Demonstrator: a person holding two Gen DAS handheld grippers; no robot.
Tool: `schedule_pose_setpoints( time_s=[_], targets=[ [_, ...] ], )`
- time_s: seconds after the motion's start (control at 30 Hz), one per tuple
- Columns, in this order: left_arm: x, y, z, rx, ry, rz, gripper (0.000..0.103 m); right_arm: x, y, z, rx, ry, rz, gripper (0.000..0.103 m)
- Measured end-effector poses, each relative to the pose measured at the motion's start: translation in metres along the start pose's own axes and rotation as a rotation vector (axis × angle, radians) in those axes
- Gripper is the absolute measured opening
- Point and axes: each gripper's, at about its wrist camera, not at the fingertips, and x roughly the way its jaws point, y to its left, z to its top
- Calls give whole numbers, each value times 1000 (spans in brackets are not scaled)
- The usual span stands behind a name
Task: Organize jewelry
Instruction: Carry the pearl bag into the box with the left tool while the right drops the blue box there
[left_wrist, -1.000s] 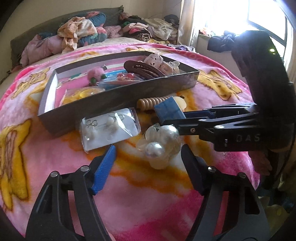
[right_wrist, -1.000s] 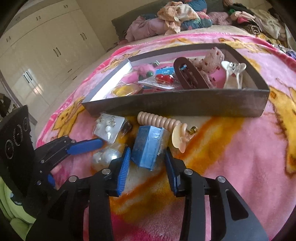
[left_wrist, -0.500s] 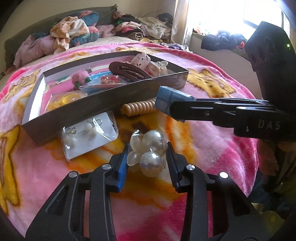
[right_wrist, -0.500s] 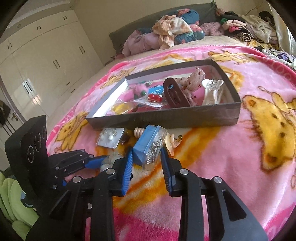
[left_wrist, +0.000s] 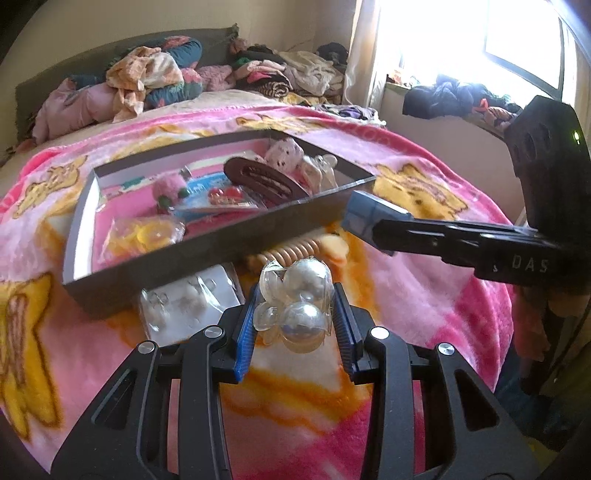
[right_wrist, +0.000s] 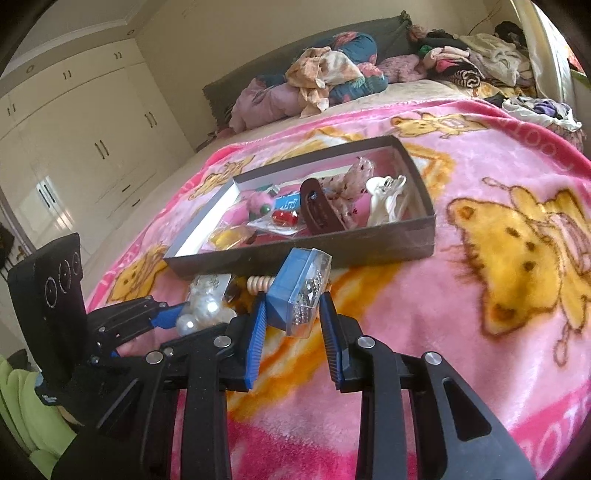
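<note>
My left gripper (left_wrist: 295, 325) is shut on a clear bag of large pearl beads (left_wrist: 297, 299) and holds it above the pink blanket. My right gripper (right_wrist: 291, 325) is shut on a small blue and clear box of silver jewelry (right_wrist: 299, 291), lifted off the blanket; that box also shows in the left wrist view (left_wrist: 365, 218). The dark jewelry tray (left_wrist: 207, 247) lies just beyond both, holding a brown hair clip (left_wrist: 266, 181), a yellow bagged item (left_wrist: 147, 232) and other pieces. The pearl bag shows in the right wrist view (right_wrist: 203, 310).
A packet of earrings (left_wrist: 188, 302) and a beige spiral hair tie (left_wrist: 291, 251) lie on the blanket in front of the tray. Piled clothes (left_wrist: 147, 81) sit at the bed's far end. The bed edge drops off at the right (left_wrist: 517, 332).
Both grippers closed on their items and lifted them off the blanket. The views now sit higher and farther back from the tray.
</note>
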Motion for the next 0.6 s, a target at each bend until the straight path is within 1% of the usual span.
schedule_pose_setpoints(
  time_s=[0.27,0.6],
  targets=[
    [-7,16,13,-36,-43,24,29,-2,-2,7,2,-20,-12,27],
    [-10,41,29,-82,-95,77,29,4,-1,17,1,-28,-28,27]
  ],
)
